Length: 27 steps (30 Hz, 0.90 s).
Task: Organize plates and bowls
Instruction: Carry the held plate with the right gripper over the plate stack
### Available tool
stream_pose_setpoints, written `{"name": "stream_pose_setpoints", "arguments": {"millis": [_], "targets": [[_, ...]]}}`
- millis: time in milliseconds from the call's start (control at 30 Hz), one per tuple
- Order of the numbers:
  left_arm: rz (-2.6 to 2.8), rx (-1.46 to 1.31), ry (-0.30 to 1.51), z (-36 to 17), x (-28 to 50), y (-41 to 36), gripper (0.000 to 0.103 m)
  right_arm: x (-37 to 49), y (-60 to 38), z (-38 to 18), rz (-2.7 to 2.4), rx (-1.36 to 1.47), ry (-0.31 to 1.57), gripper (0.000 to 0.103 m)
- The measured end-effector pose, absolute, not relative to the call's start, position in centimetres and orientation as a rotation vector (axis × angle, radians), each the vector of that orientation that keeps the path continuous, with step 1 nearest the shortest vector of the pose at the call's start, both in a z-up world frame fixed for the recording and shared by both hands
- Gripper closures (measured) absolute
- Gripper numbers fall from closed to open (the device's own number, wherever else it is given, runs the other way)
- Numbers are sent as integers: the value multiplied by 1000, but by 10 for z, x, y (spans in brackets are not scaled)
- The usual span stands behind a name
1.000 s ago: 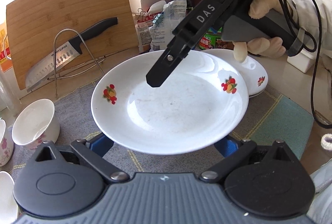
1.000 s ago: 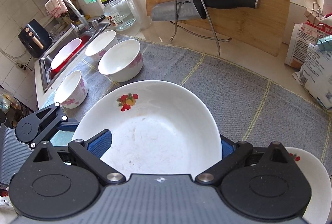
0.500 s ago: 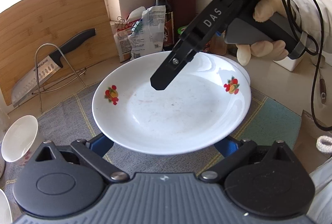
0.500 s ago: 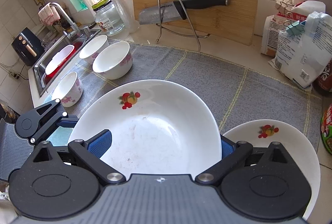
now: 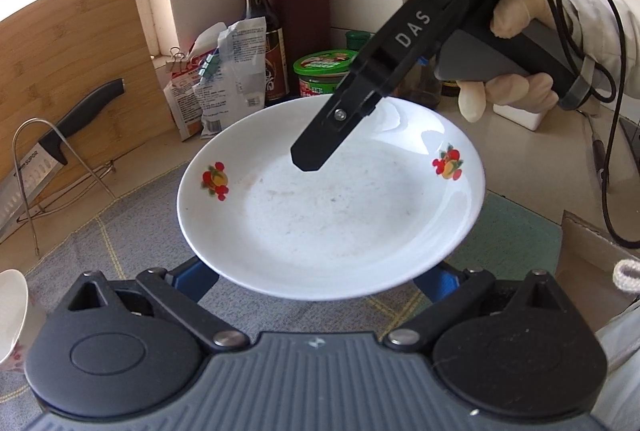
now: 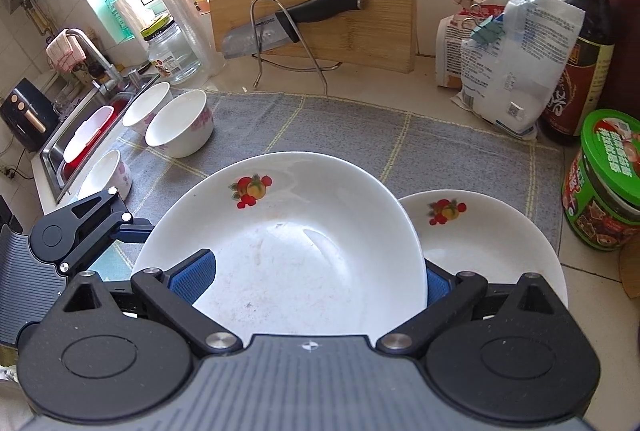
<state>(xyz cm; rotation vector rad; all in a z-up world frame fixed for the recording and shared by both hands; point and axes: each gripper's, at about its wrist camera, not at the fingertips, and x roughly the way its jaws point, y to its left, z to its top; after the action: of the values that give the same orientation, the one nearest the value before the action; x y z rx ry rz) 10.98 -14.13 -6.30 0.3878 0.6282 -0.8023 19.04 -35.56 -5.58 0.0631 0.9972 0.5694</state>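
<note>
I hold the fruit-print plate [image 6: 288, 255] lifted over the grey mat [image 6: 344, 127], centre of frame in both views. The left gripper [image 5: 316, 273] and right gripper [image 6: 316, 277] each pinch an opposite rim. Step in hand, as I judge it: stacking. A second plate [image 6: 492, 243] lies at lower right of the right view. Next move requires centring above it, lowering level, then releasing both grips.

I see a white fruit-print plate [image 6: 288, 251] held off the mat, tilted, overlapping a matching plate [image 6: 492, 247] lying at its right. Three white pink-flowered bowls [image 6: 180, 129] sit upright far left.
</note>
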Motion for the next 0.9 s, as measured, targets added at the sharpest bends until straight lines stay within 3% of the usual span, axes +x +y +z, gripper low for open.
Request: {"name": "stream_pose_setpoints", "arguments": {"millis": [900], "targets": [[-920, 432, 667, -87, 131, -199, 2, 187, -414, -81, 453, 130, 1037, 0]]}}
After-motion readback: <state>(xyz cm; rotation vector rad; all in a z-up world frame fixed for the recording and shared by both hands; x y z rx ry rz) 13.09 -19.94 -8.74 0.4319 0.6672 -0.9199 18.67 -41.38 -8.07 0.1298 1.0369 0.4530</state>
